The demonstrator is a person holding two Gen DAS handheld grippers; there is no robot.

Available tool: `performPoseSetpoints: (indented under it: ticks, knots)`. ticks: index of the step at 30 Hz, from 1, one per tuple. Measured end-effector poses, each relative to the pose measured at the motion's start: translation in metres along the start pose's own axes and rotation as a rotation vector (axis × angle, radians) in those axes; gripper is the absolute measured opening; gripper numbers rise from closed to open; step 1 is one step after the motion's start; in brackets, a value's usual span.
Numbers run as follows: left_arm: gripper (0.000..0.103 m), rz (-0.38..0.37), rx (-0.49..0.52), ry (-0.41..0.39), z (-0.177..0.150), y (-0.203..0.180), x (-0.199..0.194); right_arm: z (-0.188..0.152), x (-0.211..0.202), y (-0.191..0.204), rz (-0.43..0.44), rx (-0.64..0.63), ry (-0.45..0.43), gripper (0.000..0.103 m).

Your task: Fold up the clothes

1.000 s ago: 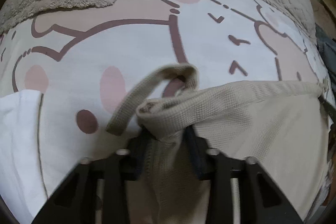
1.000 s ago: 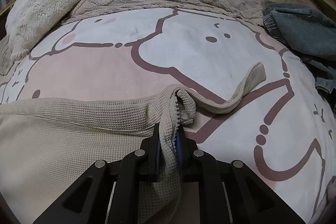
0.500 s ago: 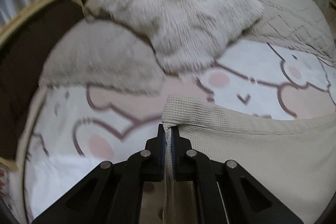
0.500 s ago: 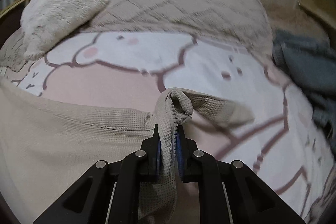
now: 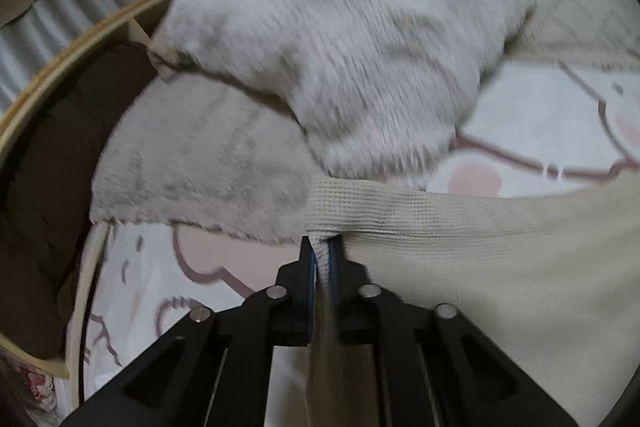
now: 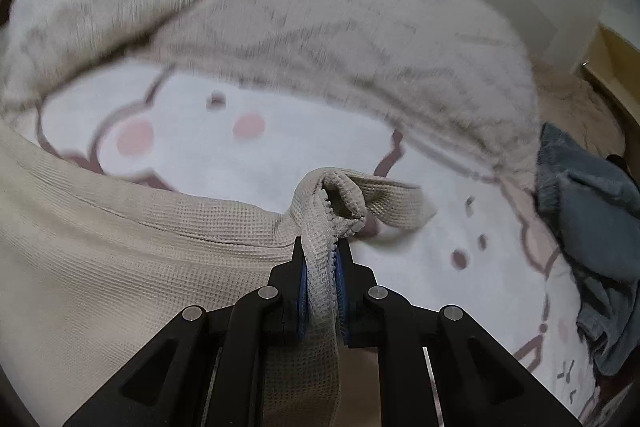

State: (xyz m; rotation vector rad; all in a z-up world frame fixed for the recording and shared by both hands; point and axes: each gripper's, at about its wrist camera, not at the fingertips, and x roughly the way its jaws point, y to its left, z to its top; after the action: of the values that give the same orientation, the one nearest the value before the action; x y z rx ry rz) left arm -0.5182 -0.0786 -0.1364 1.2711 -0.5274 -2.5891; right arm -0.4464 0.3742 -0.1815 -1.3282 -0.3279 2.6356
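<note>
My left gripper (image 5: 323,254) has its black fingers nearly together, the jaws easing apart a little, with a pinched corner of the beige waffle-knit garment (image 5: 500,267) between the blue pads, which still press on the cloth. From that corner the garment's folded top edge runs off to the right as a taut band, and the rest of the fabric hangs below it, covering the lower right of the left wrist view.

My right gripper (image 6: 323,259) is closed to a narrow gap on the same beige waffle-knit garment (image 6: 120,267); a bunched fold with a pale zipper (image 6: 334,227) running along it is clamped between the pads, and a loose strip of the cloth flops to the right of the fingertips. The body of the garment spreads to the left in this view.

The garment sits above a white and pink bedspread with brown cartoon outlines (image 6: 248,163). Behind it lie a fluffy white cushion (image 5: 360,39), a grey plush blanket (image 5: 200,163) just left of the left fingertips, and a beige quilted pillow (image 6: 360,39). A blue-grey heap of clothing (image 6: 592,227) lies at the bedspread's right side. A curved wooden bed rail (image 5: 60,83) edges the far left. Both views are motion-blurred.
</note>
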Motion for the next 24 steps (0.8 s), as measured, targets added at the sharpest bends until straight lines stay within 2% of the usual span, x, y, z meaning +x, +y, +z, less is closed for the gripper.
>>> performPoseSetpoints:
  ticks: [1,2,3,4,5,6,7,9,14,20,22,24]
  knots:
    - [0.016,-0.006,0.003,0.016,-0.004,-0.002,0.005,-0.003,0.007,0.000,-0.001,0.013,0.023,0.013]
    - [0.028,-0.013,0.002,0.031,-0.009,-0.002,0.009,-0.006,0.013,-0.003,0.009,0.035,0.046,0.014]
    - [0.037,-0.020,0.001,0.040,-0.012,0.000,0.011,-0.008,0.016,-0.006,0.004,0.053,0.057,0.023]
    - [0.053,-0.021,0.001,0.039,-0.016,0.004,0.011,-0.009,0.016,-0.008,-0.025,0.058,0.054,0.031]
    - [0.060,-0.022,0.000,0.037,-0.020,0.007,0.010,-0.010,0.016,-0.011,-0.055,0.063,0.050,0.053]
    - [0.061,-0.026,0.001,0.031,-0.023,0.010,0.008,-0.010,0.016,-0.014,-0.087,0.063,0.046,0.080]
    - [0.061,-0.033,0.000,0.027,-0.026,0.016,0.002,-0.011,0.014,-0.018,-0.105,0.060,0.044,0.088]
    - [0.061,-0.063,-0.020,0.031,-0.035,0.028,-0.009,-0.014,0.007,-0.029,-0.092,0.073,0.044,0.090]
    - [0.061,-0.131,-0.031,0.014,-0.070,0.062,-0.057,-0.034,-0.045,-0.063,-0.003,0.130,0.029,0.090]
    - [0.061,-0.183,-0.033,-0.001,-0.124,0.086,-0.122,-0.095,-0.122,-0.067,0.135,0.096,0.050,0.090]
    - [0.061,-0.199,-0.033,-0.003,-0.140,0.091,-0.139,-0.115,-0.140,-0.063,0.213,0.103,0.072,0.087]
    - [0.061,-0.212,-0.025,-0.011,-0.153,0.092,-0.154,-0.135,-0.155,-0.057,0.298,0.114,0.101,0.077]
